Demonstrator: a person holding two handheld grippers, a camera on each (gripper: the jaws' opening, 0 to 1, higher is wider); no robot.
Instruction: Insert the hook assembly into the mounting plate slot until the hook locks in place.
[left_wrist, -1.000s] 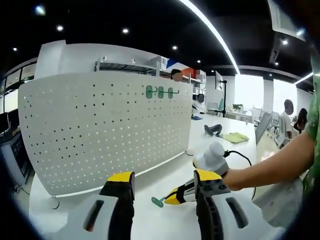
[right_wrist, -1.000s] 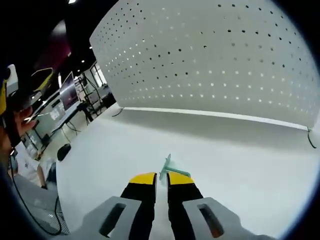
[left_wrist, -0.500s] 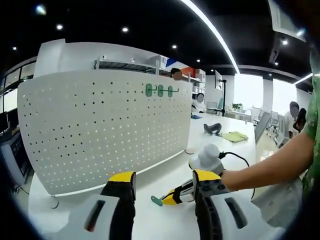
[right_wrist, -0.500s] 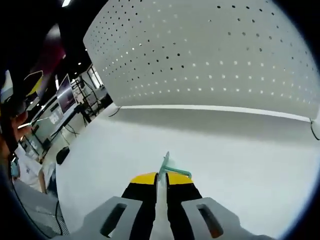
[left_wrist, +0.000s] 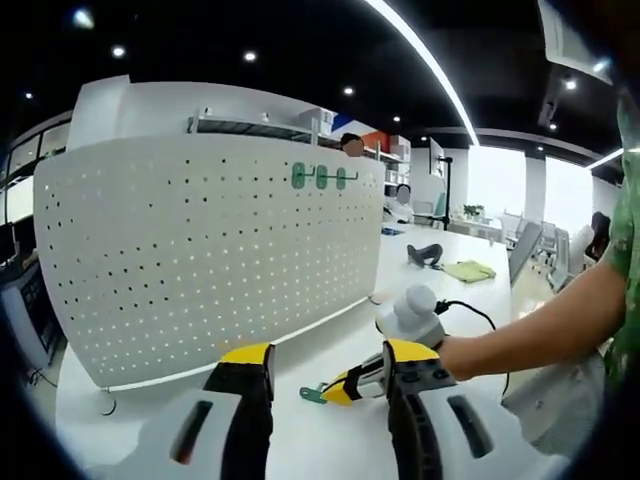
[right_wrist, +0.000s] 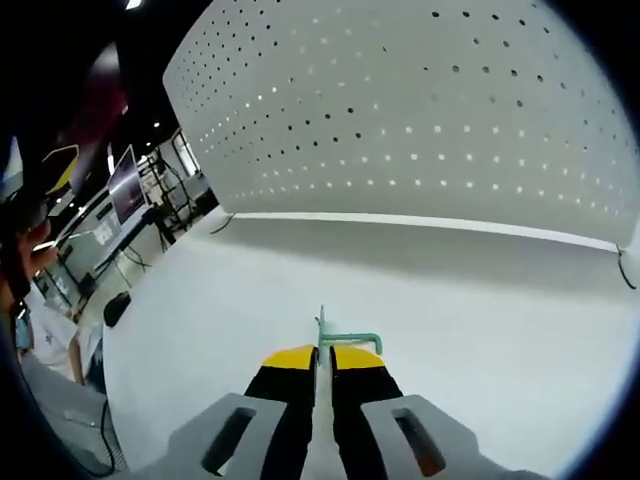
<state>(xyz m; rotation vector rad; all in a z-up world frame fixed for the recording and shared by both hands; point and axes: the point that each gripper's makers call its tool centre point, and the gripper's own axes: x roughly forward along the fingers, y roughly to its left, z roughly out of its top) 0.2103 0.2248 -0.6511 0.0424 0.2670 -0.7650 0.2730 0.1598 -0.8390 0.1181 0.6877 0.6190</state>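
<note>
White surface before the pegboard: right tongs, pinching the green hook, have lifted it nearer; left tongs gape empty. Insertion pending.

hook base hidden between tongs.
</note>
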